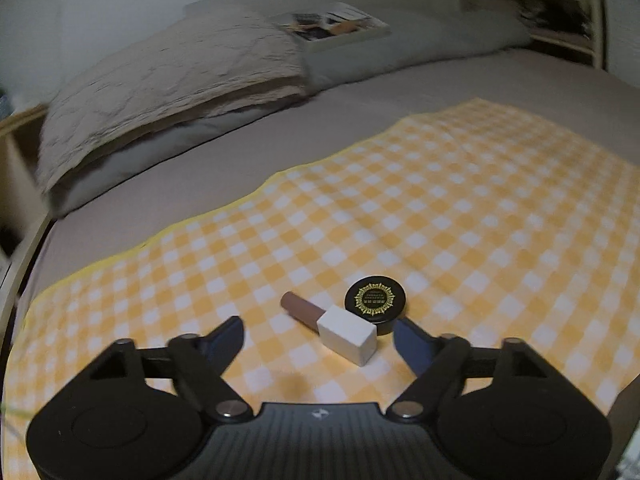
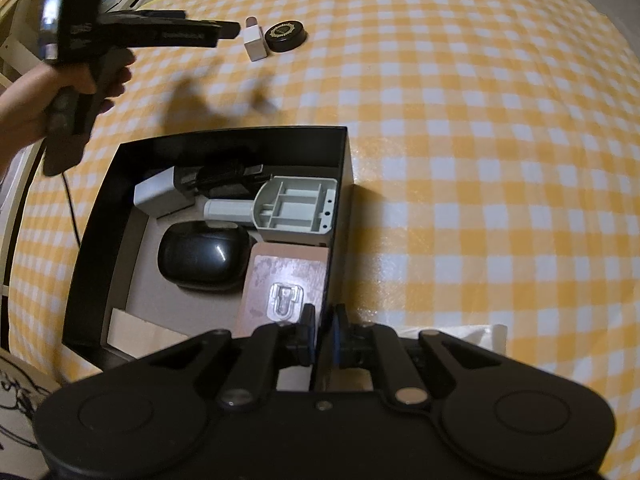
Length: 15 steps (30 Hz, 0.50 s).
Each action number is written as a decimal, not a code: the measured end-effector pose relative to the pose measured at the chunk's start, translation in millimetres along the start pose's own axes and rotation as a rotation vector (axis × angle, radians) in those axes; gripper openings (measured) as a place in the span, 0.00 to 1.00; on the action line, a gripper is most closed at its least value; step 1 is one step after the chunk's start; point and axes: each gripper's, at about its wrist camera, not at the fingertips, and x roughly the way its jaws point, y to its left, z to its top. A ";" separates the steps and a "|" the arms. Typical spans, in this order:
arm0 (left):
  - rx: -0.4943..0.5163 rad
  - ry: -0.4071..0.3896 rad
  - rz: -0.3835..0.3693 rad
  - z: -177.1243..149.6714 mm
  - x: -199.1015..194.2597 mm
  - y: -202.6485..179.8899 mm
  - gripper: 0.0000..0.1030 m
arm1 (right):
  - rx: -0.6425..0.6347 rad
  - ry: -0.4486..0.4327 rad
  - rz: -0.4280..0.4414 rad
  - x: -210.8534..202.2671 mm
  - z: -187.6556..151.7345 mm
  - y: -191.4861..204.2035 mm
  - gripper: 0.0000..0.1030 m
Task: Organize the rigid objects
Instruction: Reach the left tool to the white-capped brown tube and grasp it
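two cameras look over one bed (image 1: 360, 92), its grey sheet spread with a yellow-and-white checked cloth (image 1: 460, 208); a textured pillow (image 1: 168, 88) and a book (image 1: 332, 24) lie at the far end. on the cloth sits a black box (image 2: 100, 216), open at the top, holding a grey moulded tray piece (image 2: 296, 208), a grey block (image 2: 160, 196), a glossy black case (image 2: 200, 256) and a brown card with a clear blister (image 2: 284, 280). the right tool (image 2: 320, 332) is clamped on the box's right wall, one pad inside and one outside. a hand (image 2: 48, 96) carries the left tool (image 1: 318, 336), which hangs over the cloth with its jaws apart and nothing gripped. between its fingertips, a little ahead, lies a brown tube with a white square cap (image 1: 336, 328), on its side on the cloth. just beside the cap rests a round black tin with a gold pattern (image 1: 376, 302), close enough that they may touch. both lie well apart from the box.
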 end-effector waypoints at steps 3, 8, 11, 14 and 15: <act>0.053 -0.011 -0.034 -0.7 13.8 -0.2 0.68 | 0.012 0.007 0.016 -0.1 0.2 -2.4 0.10; 0.134 -0.011 -0.051 -0.3 37.3 -10.2 0.61 | 0.016 0.013 0.035 -1.3 -0.5 -5.0 0.10; 0.139 0.018 -0.075 -0.3 49.6 -14.3 0.53 | 0.019 0.017 0.046 -0.9 0.4 -6.2 0.10; 0.154 0.051 -0.066 -0.6 59.8 -18.3 0.50 | 0.025 0.019 0.055 -1.3 0.3 -7.7 0.11; 0.155 0.056 -0.064 -0.5 62.4 -19.1 0.48 | 0.026 0.020 0.058 -1.9 0.0 -7.9 0.11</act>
